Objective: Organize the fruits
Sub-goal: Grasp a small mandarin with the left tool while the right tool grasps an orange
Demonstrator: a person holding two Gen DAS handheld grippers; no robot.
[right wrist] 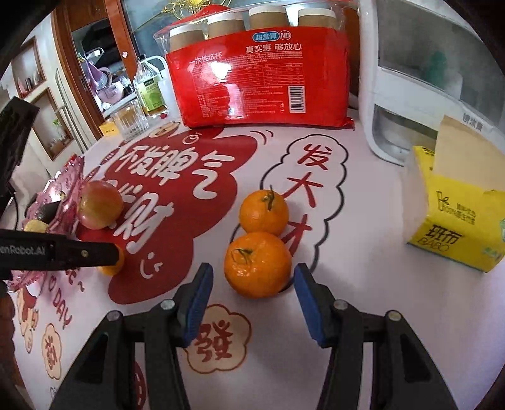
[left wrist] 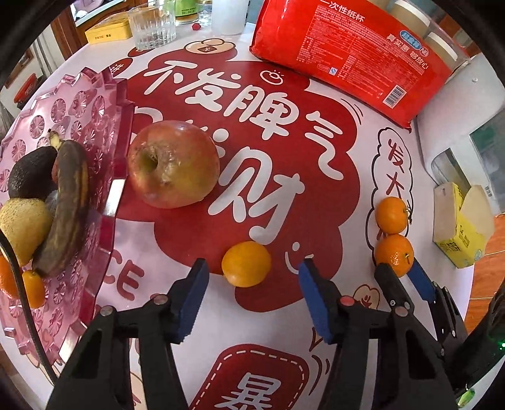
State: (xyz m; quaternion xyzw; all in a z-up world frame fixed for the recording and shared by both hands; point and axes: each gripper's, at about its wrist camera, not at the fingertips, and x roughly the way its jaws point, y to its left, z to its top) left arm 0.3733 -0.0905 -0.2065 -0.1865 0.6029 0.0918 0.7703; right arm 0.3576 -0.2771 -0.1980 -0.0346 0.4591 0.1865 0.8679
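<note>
both tongs point down at the printed table cover point(left wrist: 363, 195), jaws apart and clamped on nothing. left gripper point(left wrist: 252, 277) has a small orange point(left wrist: 246, 263) sitting between its blue pads point(left wrist: 192, 299), with a gap showing on either side. right gripper point(right wrist: 252, 284) straddles the nearer tangerine point(right wrist: 257, 265) the same way, its pads point(right wrist: 307, 302) just beside the peel but not pressing it. touching that fruit from behind is a second tangerine point(right wrist: 264, 213) with a green stem. farther back and left, an apple point(left wrist: 173, 164) rests on the cloth just beside the rim of a pink tray point(left wrist: 107, 104). the tray already carries a blackened banana point(left wrist: 68, 205), an avocado point(left wrist: 30, 173), a yellowish pear-like fruit point(left wrist: 23, 227) and some small orange fruit point(left wrist: 33, 288). a yellow tissue box point(right wrist: 457, 227) stands off to the right. at the far edge lie a red pack of paper cups point(right wrist: 262, 75) and a clear glass point(left wrist: 151, 25).
</note>
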